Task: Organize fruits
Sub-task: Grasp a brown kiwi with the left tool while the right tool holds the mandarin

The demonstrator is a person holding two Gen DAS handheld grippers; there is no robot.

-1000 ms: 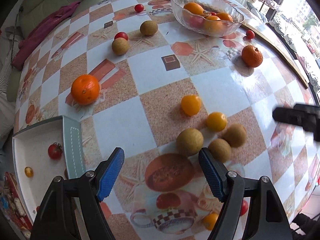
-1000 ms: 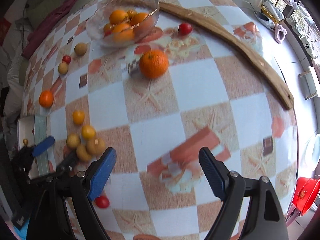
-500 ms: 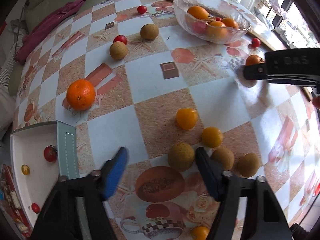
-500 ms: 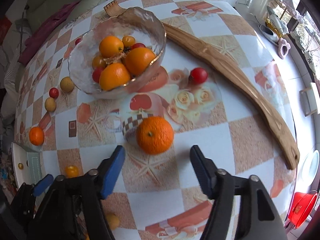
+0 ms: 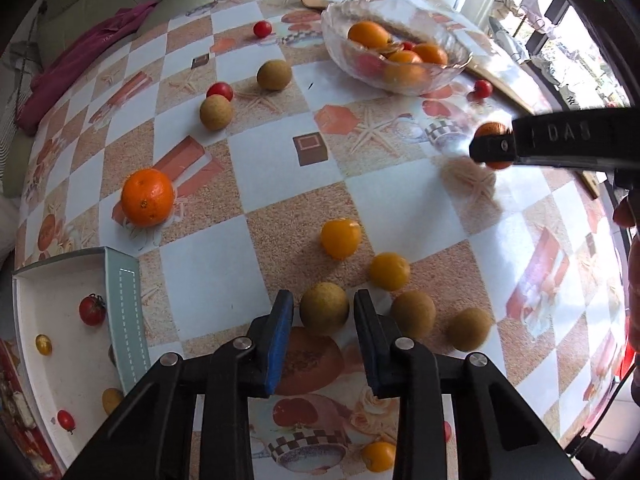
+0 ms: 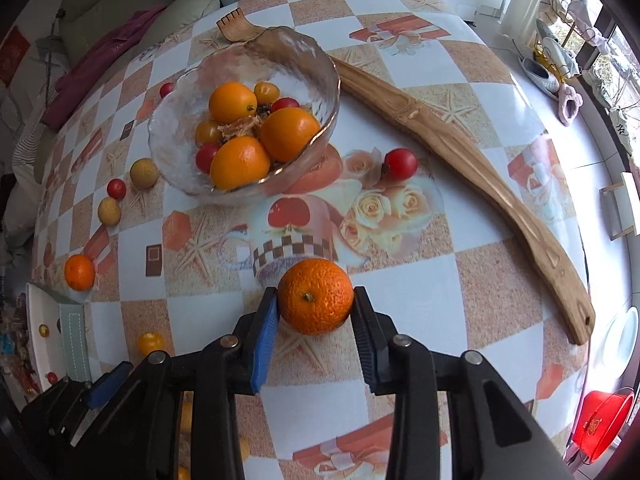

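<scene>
Close wrist views, shared glass bowl [image 5: 394,56]

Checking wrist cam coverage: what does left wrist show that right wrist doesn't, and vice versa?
Left only: the left gripper around a longan, pads not clearly touching, and two more longans beside it.

Right only: the right gripper closed on a mandarin, the full wooden backscratcher, and a red bucket off the table.

Both: glass bowl of oranges, white tray of cherry tomatoes, a loose orange near the tray.
</scene>
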